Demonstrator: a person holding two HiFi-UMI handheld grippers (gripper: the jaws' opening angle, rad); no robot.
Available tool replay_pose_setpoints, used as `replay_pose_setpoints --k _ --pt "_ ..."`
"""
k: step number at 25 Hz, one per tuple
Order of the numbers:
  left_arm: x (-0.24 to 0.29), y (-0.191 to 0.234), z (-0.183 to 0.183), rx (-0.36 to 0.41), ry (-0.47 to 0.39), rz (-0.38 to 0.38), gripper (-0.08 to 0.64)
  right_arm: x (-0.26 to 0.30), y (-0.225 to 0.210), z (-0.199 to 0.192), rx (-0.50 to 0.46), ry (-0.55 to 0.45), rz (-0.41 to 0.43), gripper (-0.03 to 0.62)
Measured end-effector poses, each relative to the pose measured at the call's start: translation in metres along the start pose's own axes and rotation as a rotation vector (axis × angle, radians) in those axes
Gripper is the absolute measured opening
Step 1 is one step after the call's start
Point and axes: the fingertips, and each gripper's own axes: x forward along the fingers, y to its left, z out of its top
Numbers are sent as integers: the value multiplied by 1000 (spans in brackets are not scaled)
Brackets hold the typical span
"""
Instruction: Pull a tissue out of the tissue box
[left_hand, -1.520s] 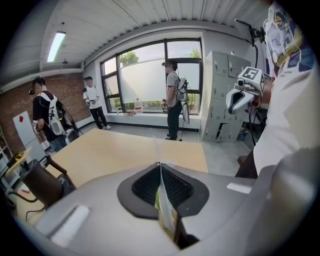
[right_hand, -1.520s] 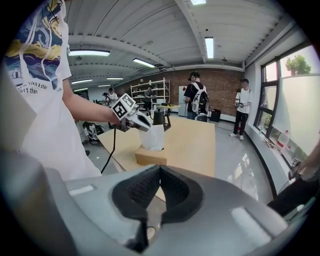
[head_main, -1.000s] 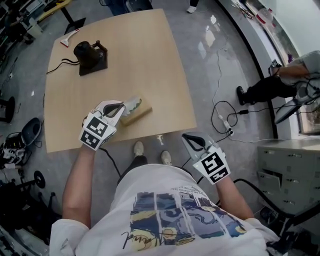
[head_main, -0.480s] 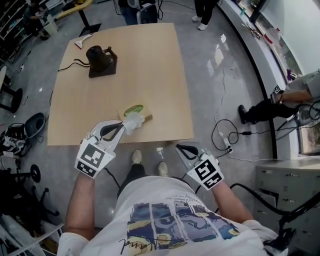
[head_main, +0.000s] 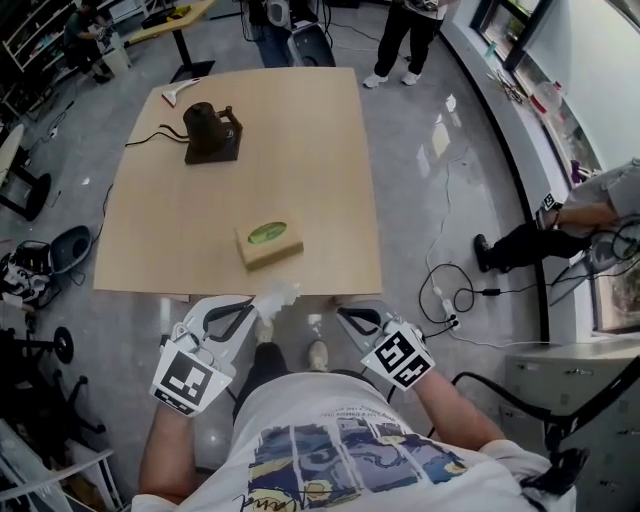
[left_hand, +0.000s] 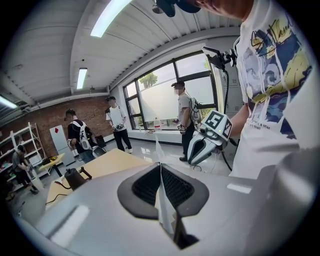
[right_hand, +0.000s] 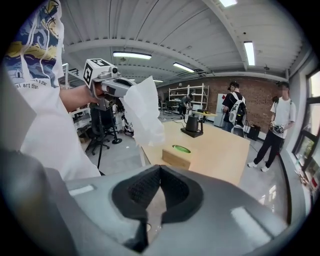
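The tan tissue box (head_main: 268, 244) with a green oval top lies near the front edge of the wooden table (head_main: 300, 150); the right gripper view shows the box (right_hand: 176, 156) too. My left gripper (head_main: 258, 308) hangs off the table's near edge, in front of the person's body, shut on a white tissue (head_main: 277, 297) that is free of the box. In the left gripper view (left_hand: 160, 165) the thin sheet (left_hand: 161, 200) is pinched between the pads. From the right gripper view, the tissue (right_hand: 143, 112) droops from the left gripper (right_hand: 116, 87). My right gripper (head_main: 348, 318) (right_hand: 160, 168) is shut and holds nothing.
A black kettle on a black base (head_main: 210, 131) with a cord stands at the table's far left. People stand beyond the far edge (head_main: 415, 25). Cables (head_main: 450, 290) lie on the floor to the right, beside a grey cabinet (head_main: 580, 390).
My left gripper has drawn back from the box, over the table's near edge and upward, taking the tissue clear of the box. The right gripper has shifted slightly and stays shut.
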Motion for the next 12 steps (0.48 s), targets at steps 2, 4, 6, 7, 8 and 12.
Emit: replay_pose_setpoints --k 2,4,6,7,8,12 --pt "-5 -10 5 -3 -11 -5 5 1 3 1 -10 -2 9 3" --pt "-10 -20 10 1 -21 -15 5 3 6 2 -14 -4 14 3" --pt "-17 -27 11 18 -23 -25 5 6 9 3 -17 -5 20 3" --pt "-21 -30 11 26 -26 -27 5 9 11 4 -21 -4 25 3" --pt "-24 -33 12 29 -31 -25 5 13 14 4 -27 0 33 3" --pt "-32 -45 13 36 -43 -13 5 19 22 1 -55 17 62 3"
